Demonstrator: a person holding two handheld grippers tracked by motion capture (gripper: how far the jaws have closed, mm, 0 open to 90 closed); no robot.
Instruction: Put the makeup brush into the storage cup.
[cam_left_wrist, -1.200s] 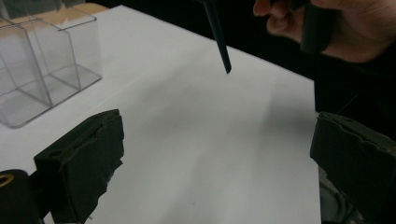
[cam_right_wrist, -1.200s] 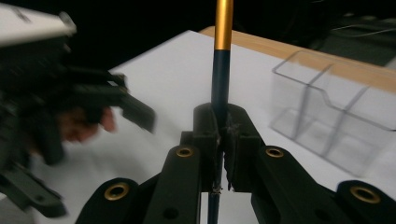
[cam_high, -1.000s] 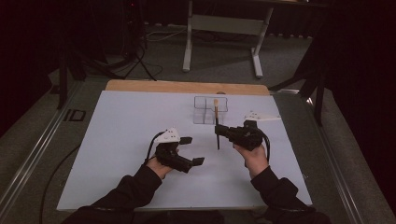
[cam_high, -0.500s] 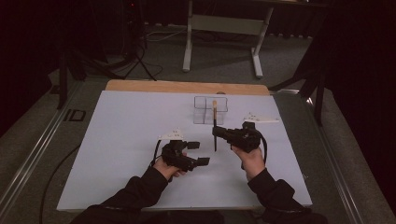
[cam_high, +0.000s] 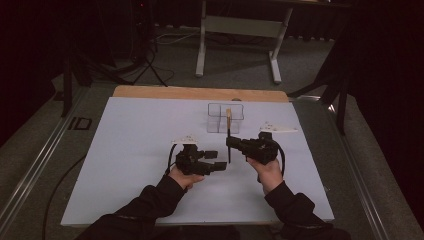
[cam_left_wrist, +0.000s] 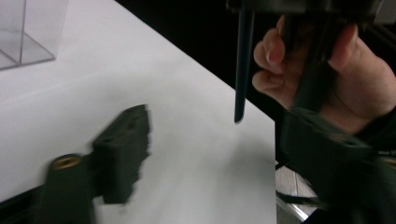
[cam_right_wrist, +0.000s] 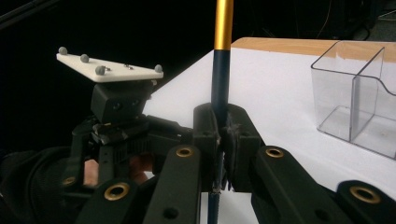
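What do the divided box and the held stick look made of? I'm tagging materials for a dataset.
The box looks like clear, glossy hard plastic: the table shows through its walls and divider. The stick, clamped in the right gripper, has a dark, smooth lower part and a shiny yellow-gold upper part; painted wood or plastic, unclear.

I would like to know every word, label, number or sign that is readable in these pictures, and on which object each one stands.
No readable text in any of the views.
Long dark pencil-like stick with a yellow upper part: no print visible.
Clear plastic box with a divider: no label.
White table sheet: blank.
Dark rectangular mark on the floor beside the table: too small to read.
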